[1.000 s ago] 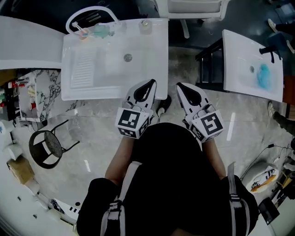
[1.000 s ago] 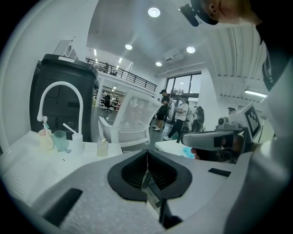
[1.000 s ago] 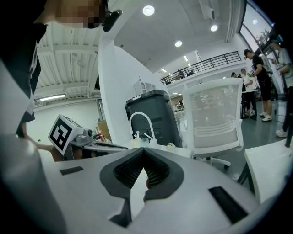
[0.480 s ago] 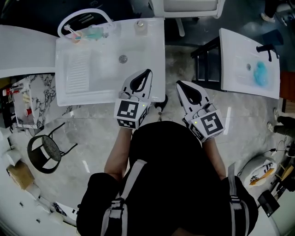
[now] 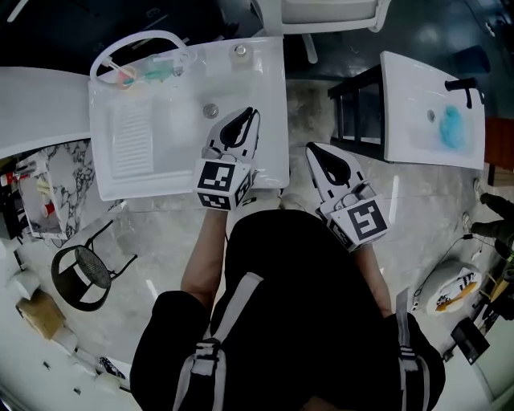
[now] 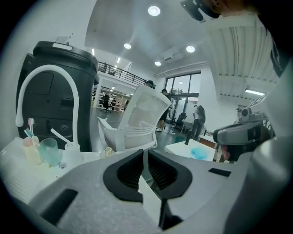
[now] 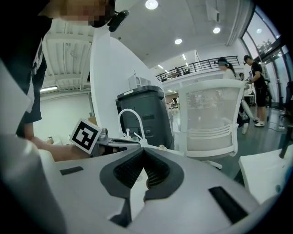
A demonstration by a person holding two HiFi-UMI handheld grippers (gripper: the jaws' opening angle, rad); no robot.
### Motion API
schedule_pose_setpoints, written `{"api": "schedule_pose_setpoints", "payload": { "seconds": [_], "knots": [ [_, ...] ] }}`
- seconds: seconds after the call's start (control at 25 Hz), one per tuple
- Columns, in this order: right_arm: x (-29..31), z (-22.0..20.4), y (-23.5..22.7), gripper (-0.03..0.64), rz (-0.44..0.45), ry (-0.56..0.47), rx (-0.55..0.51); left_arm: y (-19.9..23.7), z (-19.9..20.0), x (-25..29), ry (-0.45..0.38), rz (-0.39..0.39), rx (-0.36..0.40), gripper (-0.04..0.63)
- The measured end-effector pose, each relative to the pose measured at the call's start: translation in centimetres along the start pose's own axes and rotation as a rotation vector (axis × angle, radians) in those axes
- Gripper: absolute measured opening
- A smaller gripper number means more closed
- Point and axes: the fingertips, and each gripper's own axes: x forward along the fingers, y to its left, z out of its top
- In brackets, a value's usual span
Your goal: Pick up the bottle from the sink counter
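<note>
A small clear bottle (image 5: 239, 52) with a pale cap stands at the back right corner of the white sink counter (image 5: 273, 88); in the left gripper view the bottle (image 6: 108, 151) shows just left of the jaws. My left gripper (image 5: 250, 112) (image 6: 144, 151) hangs over the basin's right side, short of the bottle, shut and empty. My right gripper (image 5: 310, 148) (image 7: 143, 150) is off the counter's right edge, over the floor, its jaws together with nothing between them.
A curved white faucet (image 5: 132, 44), a teal cup (image 5: 157, 71) and a toothbrush cup (image 6: 32, 148) stand at the sink's back left. A white chair (image 5: 321, 12) is behind the counter. A black rack (image 5: 357, 104) and a second sink (image 5: 426, 152) are to the right.
Both grippers have moved forward. The left one went from the counter's front edge to over the basin, nearer the bottle. The right one advanced only a little.
</note>
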Motion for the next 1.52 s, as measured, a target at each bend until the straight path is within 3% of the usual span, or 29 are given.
{"api": "schedule_pose_setpoints", "payload": {
  "seconds": [0.36,0.68,1.2,1.52],
  "knots": [
    [2.8,0.3,-1.8,0.003,-0.027,0.023,0.022,2.9,-0.7,3.6,0.041,-0.031,0.016,0.076],
    [4.5,-0.2,-2.9,0.003,-0.042,0.054,0.035,6.4,-2.4,6.2,0.068,-0.005,0.071,0.098],
    [6.4,-1.4,-3.4,0.003,-0.041,0.118,0.039,9.9,-4.5,10.0,0.097,0.004,0.043,0.184],
    [7.3,-1.8,-4.0,0.003,-0.051,0.139,0.048,12.7,-5.7,12.0,0.092,0.054,0.046,0.256]
  ]
}}
